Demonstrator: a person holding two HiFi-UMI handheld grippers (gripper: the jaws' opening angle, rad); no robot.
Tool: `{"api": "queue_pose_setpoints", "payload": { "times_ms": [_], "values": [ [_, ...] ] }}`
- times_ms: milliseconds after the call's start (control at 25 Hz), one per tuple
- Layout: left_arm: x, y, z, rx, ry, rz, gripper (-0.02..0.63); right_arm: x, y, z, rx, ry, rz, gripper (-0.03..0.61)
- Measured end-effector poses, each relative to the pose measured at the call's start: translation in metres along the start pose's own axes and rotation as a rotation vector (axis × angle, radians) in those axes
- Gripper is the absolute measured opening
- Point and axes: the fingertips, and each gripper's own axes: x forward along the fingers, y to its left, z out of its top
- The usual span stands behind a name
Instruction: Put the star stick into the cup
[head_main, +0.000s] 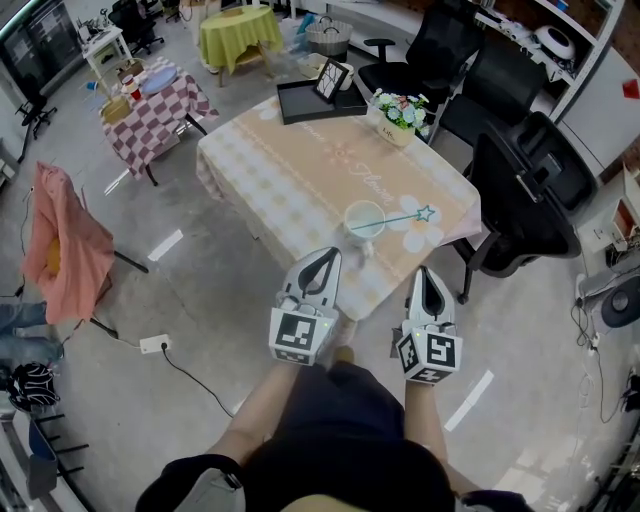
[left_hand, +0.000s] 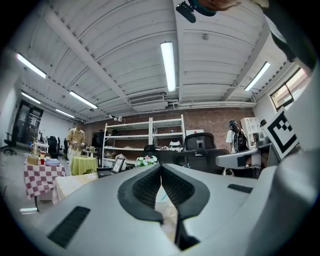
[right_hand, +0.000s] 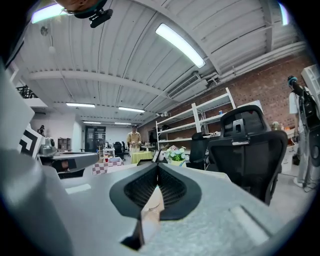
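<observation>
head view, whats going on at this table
A person holds a gripper in each hand near the edge of the table. The left gripper and right gripper are both shut and empty. The star stick appears to rest already in the cup, star end poking out.

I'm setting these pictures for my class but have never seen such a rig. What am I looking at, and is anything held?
No robot: a person holds a two-jaw gripper in each hand. The head view looks down on the left gripper and right gripper; the other two pictures come from cameras riding on those grippers. Both are shut and empty. On the table stand a cup, a flower basket and a black tray. The star stick has one end at the cup; whether it sits inside is unclear.
</observation>
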Motion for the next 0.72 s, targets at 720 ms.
{"api": "queue_pose_setpoints", "payload": {
  "times_ms": [720],
  "values": [
    [-0.0024, 0.0067, -0.0035, 0.003, -0.004, 0.021, 0.012, 0.0039, 0.0003, -0.005, 0.041, 0.01, 0.022, 0.002]
  ]
}}
